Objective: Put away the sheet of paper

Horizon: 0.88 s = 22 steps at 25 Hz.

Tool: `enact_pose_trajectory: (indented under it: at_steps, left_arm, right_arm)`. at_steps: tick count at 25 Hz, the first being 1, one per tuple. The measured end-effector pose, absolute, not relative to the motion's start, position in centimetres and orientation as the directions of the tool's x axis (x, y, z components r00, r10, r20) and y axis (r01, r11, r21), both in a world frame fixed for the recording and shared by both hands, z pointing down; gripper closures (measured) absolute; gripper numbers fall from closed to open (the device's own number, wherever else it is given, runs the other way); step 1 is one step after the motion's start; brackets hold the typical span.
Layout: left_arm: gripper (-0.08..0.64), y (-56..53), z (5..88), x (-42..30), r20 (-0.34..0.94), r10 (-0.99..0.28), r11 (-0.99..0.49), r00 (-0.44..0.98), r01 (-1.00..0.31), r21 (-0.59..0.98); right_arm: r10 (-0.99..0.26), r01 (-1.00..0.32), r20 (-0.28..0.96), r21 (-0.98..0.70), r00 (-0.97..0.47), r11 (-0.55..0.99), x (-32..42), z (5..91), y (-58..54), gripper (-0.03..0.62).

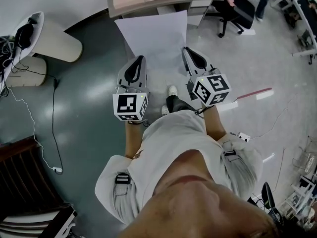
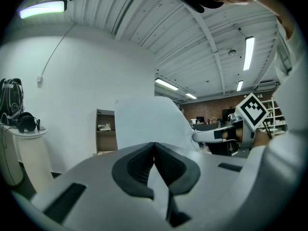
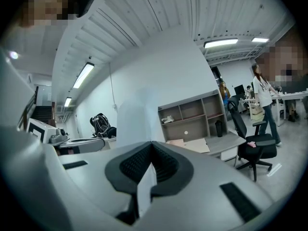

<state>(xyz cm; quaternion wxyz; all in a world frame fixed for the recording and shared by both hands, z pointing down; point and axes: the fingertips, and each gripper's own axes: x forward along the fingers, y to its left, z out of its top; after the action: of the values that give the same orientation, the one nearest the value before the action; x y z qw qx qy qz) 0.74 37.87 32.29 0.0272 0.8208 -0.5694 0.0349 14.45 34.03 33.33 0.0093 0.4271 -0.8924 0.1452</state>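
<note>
Bright, even indoor light from ceiling strip lights (image 2: pixel 249 52), with shadows faint and soft. Blown-out tube (image 2: pixel 43 7) at the top left of the left gripper view, greenish halo round it. Soft sheen on the dark floor (image 1: pixel 84 123) in the head view. Heavy fisheye bending in both gripper views, black corners all round. Sheet of paper (image 1: pixel 158 36) pale and washed out, person's head (image 1: pixel 198 207) up close and out of focus.
</note>
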Motion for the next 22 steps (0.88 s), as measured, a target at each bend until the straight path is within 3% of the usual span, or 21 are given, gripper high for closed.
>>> enact_pose_trajectory:
  at_steps: [22]
  left_arm:
    - [0.538, 24.4, 31.1, 4.1, 0.091, -0.951, -0.296, 0.294, -0.955, -0.008]
  right_arm:
    - [-0.718, -0.719, 0.119, -0.269, -0.685, 0.641, 17.6, 32.7, 19.8, 0.572]
